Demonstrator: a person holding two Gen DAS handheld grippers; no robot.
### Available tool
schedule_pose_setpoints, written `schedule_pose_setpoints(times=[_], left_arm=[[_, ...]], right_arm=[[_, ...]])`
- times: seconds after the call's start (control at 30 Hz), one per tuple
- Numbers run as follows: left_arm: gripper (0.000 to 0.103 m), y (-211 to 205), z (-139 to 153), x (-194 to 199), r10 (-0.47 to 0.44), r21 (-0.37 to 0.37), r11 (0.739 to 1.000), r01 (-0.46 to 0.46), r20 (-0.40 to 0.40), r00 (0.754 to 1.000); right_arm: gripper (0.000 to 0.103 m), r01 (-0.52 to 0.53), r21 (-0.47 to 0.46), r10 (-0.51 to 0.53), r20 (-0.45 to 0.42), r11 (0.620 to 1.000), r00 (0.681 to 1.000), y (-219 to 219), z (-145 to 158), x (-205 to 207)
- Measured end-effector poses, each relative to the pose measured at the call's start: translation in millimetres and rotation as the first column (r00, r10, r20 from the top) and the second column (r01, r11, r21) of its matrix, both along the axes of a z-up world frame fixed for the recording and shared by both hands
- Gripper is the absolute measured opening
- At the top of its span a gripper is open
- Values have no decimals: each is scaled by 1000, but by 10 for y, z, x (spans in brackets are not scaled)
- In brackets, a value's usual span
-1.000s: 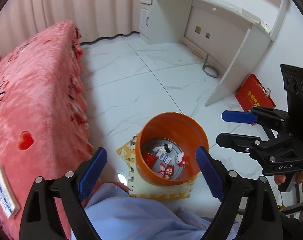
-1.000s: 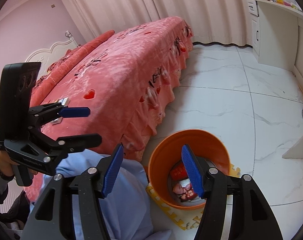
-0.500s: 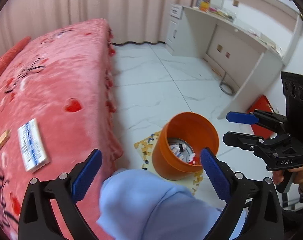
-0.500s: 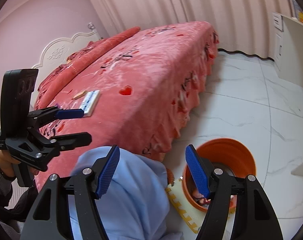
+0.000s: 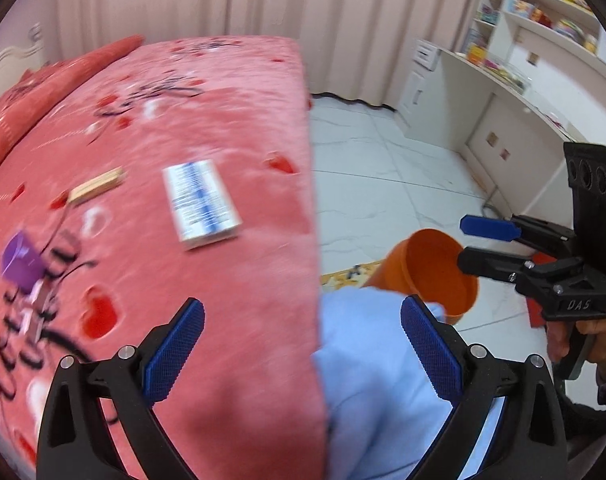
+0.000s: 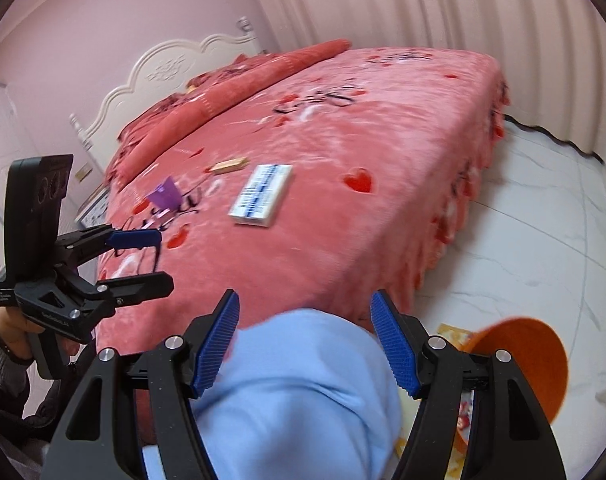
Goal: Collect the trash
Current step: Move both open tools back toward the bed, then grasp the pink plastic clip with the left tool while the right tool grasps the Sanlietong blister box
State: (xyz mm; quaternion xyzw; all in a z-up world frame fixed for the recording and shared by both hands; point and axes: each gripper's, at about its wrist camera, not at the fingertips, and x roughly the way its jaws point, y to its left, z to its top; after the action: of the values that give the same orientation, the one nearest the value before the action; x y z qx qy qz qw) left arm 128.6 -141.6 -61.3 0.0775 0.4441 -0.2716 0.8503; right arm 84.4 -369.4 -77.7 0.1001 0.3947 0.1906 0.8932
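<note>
A: Trash, left view: white-blue box (image 5: pixel 201 203), wooden stick (image 5: pixel 97 185) and purple wrapper (image 5: pixel 21 259) lie mid-left on the bed (image 5: pixel 231 120). Your left gripper (image 5: pixel 301 354) is spread, empty.

B: Right view?

A: Right gripper (image 6: pixel 305 342) spread, empty; orange bin (image 6: pixel 537 354) lower right. Three pieces left, by my read.

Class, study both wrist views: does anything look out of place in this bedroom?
Yes. Three loose items lie scattered on the bed: a white and blue box, a small wooden block and a purple piece. Neither is in the orange bin.
</note>
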Motion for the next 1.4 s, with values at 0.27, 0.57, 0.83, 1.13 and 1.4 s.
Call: schedule_pose_setpoints(times=[0.27, 0.57, 0.83, 1.13, 1.4], left_arm=[[97, 660, -3, 153, 104, 8, 995, -104, 0, 995], [97, 1009, -64, 446, 117, -7, 993, -117, -10, 993], [97, 1103, -215, 748, 81, -12, 997, -81, -38, 996], [97, 1164, -344, 1004, 54, -15, 998, -55, -58, 997], [97, 1344, -368, 991, 96, -36, 994, -99, -72, 993]], right_arm=[[68, -105, -11, 105, 3, 994, 994, 681, 44, 413], [68, -129, -25, 129, 3, 991, 992, 1229, -35, 920], [79, -61, -60, 59, -36, 996, 998, 1460, -305, 1401], [79, -27, -96, 19, -86, 995, 996, 1608, -602, 1807], [65, -49, -122, 37, -98, 991, 994, 1687, -800, 1958]])
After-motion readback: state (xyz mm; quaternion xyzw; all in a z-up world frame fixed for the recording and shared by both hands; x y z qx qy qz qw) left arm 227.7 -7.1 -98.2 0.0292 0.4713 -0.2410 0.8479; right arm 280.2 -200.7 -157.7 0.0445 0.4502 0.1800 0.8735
